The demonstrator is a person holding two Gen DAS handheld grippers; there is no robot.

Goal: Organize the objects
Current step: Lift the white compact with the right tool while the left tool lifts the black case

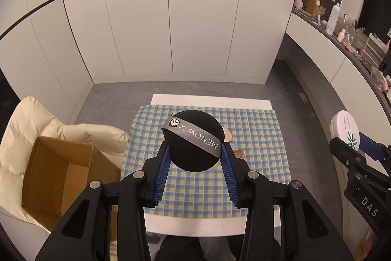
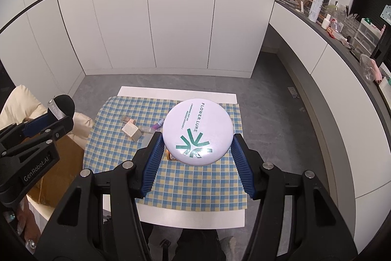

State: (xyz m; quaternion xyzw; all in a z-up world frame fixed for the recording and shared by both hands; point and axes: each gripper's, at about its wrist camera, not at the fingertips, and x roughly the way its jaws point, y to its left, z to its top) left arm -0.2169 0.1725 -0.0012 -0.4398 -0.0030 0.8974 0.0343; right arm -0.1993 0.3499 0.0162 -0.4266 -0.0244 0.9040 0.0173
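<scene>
Checked tablecloth (image 1: 207,190) below left gripper (image 1: 194,151) pinching black puff (image 1: 193,141), right gripper (image 2: 196,142) pinching white compact (image 2: 196,131).

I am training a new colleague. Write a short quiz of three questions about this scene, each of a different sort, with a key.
1. True or false: the left tool is shut on the black powder puff with the grey ribbon.
2. Multiple choice: what does the right tool hold? A) a glass bottle B) the white FLOWER LURE powder compact C) a small carton
3. Fill in: to the left of the checked cloth, on a cream cushion, stands an open cardboard ____.

Key: 1 true; 2 B; 3 box.
</scene>
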